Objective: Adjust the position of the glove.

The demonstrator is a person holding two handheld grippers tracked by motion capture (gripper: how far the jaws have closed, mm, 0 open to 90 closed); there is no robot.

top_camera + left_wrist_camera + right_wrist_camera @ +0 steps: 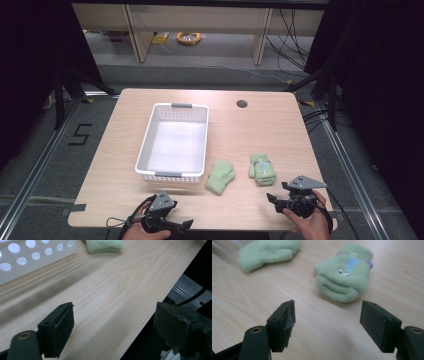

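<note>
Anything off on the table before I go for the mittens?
Nothing stands out. Both green mittens, the plain mitten and the face mitten, lie flat beside the white basket. The right hand-held gripper is open short of them.

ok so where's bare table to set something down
Bare wood runs along the table's far edge behind the white perforated plastic basket, and down the strip left of it. It is crowded right of the basket, around the plain green fleece mitten and the green face-patterned mitten.

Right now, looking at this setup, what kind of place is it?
Probably a lab or recording workspace, not a home: a bare wooden table stands between metal floor rails, loose cables trail over the grey floor, and a taped number marking sits beside the table.
</note>
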